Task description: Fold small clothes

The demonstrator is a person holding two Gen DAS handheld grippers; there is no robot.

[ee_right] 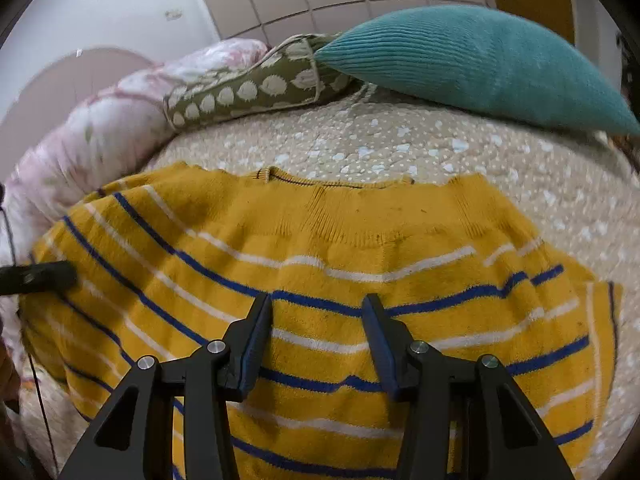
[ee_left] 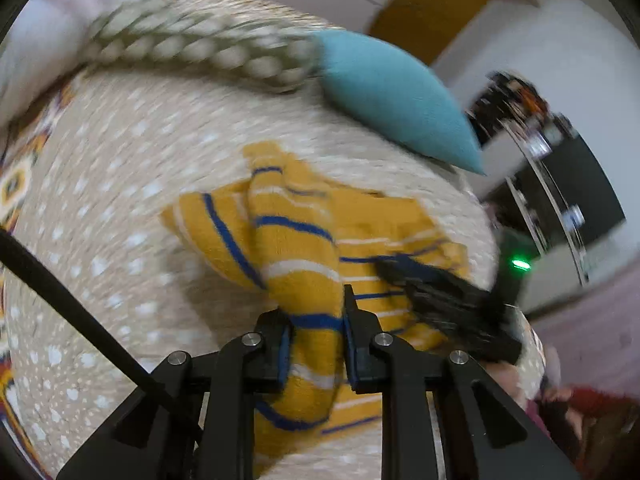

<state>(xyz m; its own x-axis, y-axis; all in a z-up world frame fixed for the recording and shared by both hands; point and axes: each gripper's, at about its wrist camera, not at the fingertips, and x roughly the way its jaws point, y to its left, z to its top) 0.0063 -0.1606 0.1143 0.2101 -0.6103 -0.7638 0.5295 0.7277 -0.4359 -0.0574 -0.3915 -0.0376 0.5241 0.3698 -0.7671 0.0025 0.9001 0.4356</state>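
A mustard-yellow knit sweater (ee_right: 360,240) with blue and white stripes lies on the beige dotted bedspread (ee_right: 400,148), collar toward the pillows. In the left wrist view a sleeve or side of the sweater (ee_left: 296,240) is bunched and lifted. My left gripper (ee_left: 316,316) is shut on that fold, with the fabric pinched between its pads. My right gripper (ee_right: 317,300) hovers over the middle of the sweater's body, open, with nothing pinched between its fingers. The right gripper (ee_left: 440,300) also appears as a blurred black shape on the sweater's right part. The left gripper's tip (ee_right: 44,276) shows at the sweater's left edge.
A teal ribbed cushion (ee_right: 480,60) and an olive pillow with white dots (ee_right: 240,92) lie at the head of the bed. A pink floral quilt (ee_right: 92,128) is heaped on the left. Beyond the bed's right edge stands dark furniture with a green light (ee_left: 520,264).
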